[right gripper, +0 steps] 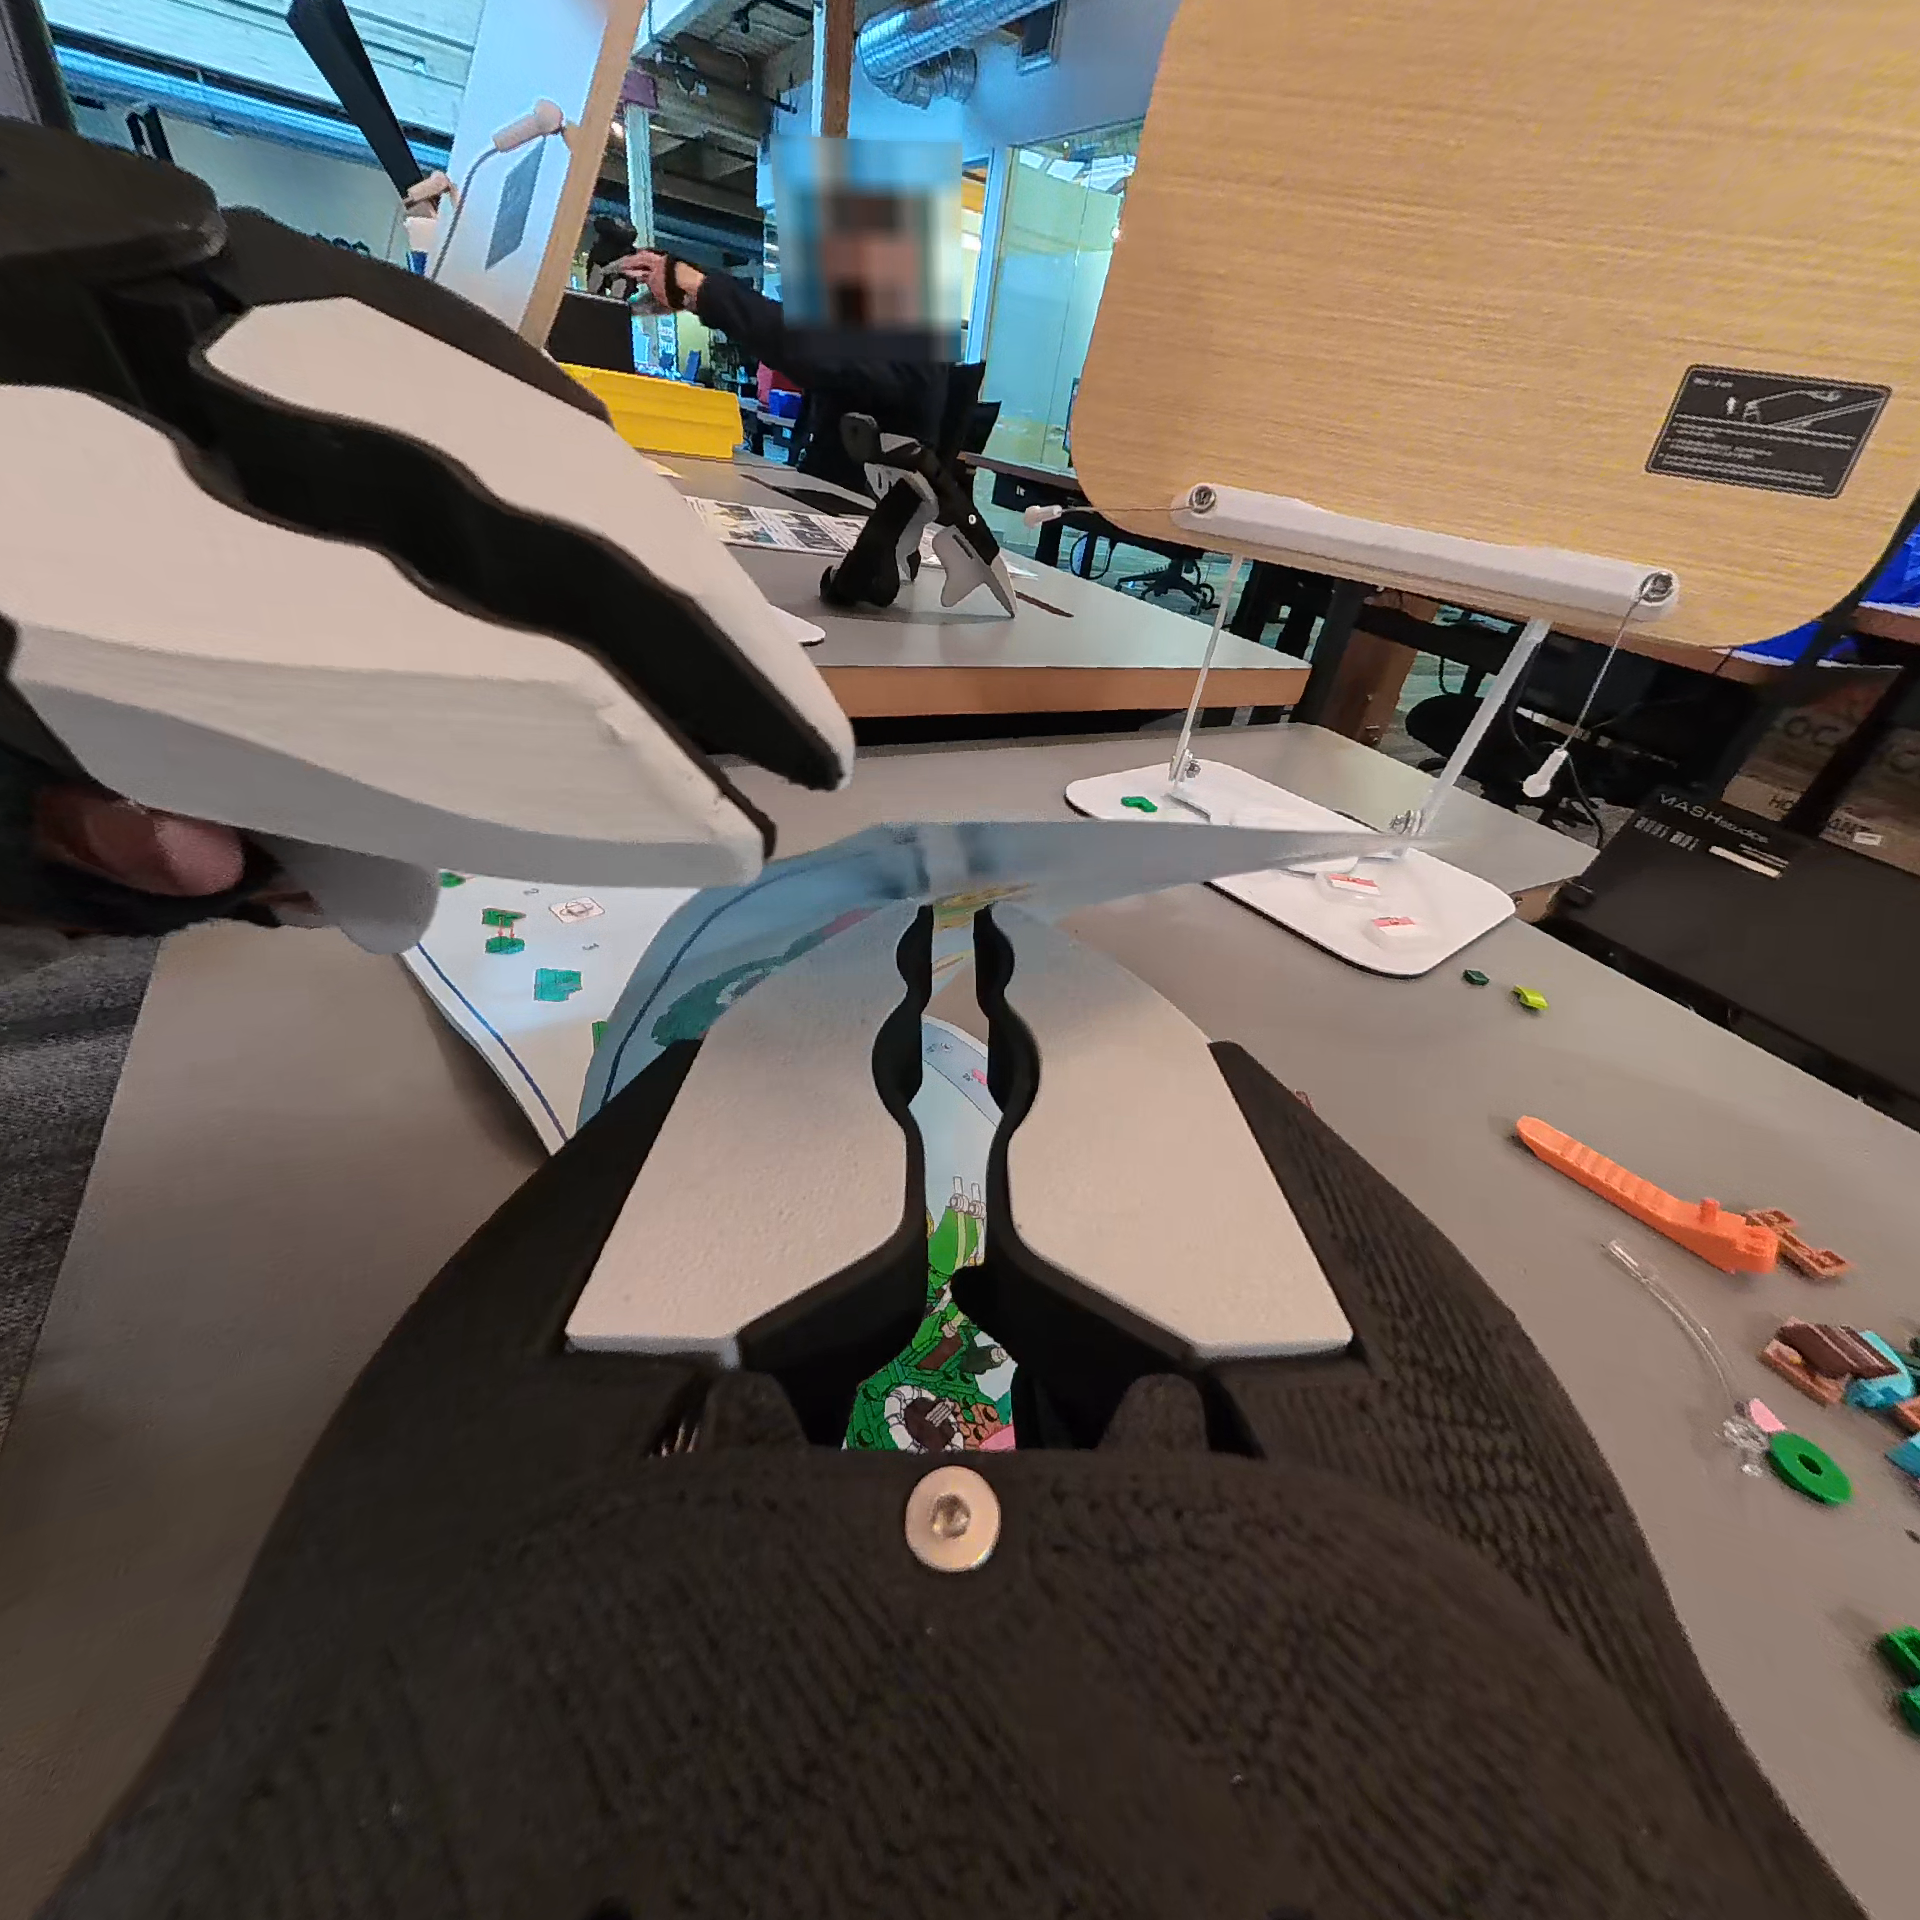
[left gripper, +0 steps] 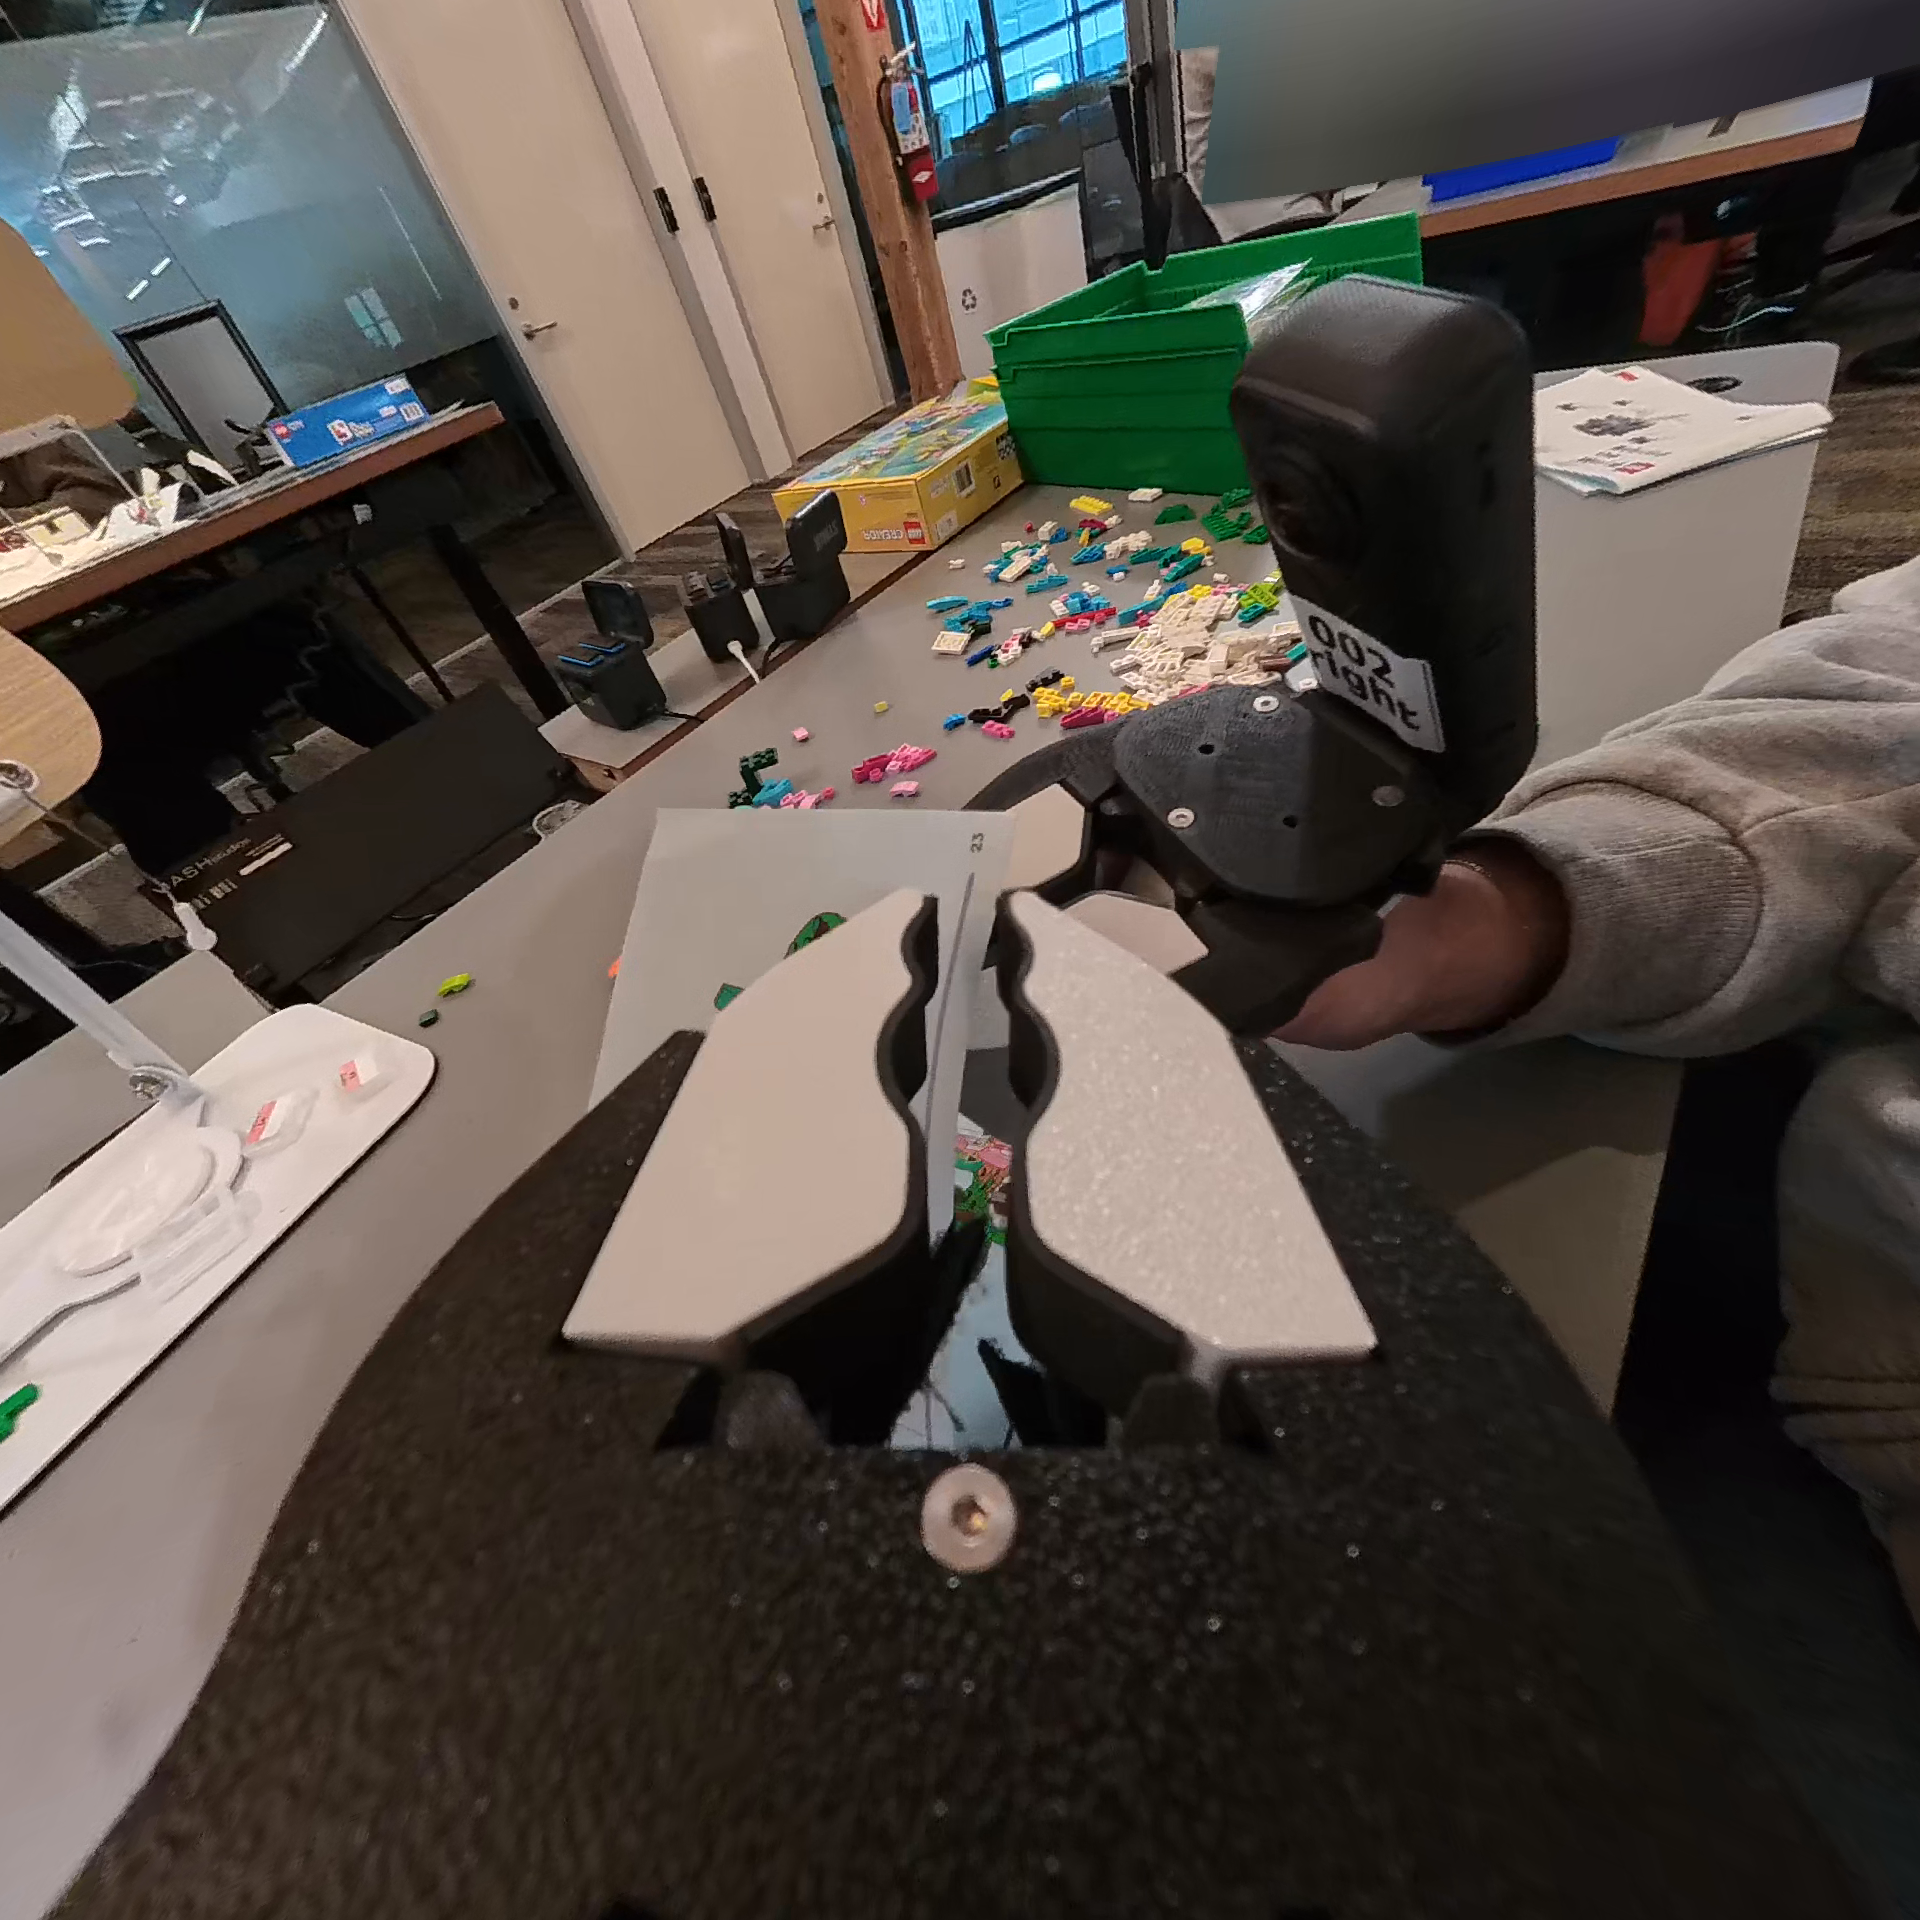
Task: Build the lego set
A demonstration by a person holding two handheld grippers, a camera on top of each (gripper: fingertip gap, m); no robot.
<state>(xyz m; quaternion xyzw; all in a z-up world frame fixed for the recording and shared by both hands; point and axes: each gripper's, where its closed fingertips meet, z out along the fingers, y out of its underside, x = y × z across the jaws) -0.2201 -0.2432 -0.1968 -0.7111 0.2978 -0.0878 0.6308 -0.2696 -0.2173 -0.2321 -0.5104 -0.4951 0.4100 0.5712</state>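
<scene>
Right now the lifted booklet page [right gripper: 1143, 842] arches across the tips of your right gripper [right gripper: 948, 925], its long edge running left to right, while the open booklet [right gripper: 499, 997] lies on the bench [right gripper: 1299, 1039] to the left. Your left gripper [left gripper: 964, 909] hangs just above the page's near-left edge. Both jaws stand narrowly parted, and neither visibly pinches the paper.

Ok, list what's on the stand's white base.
On the white base: a green brick and two pink-and-white pieces. The lifted page hides its middle.
</scene>
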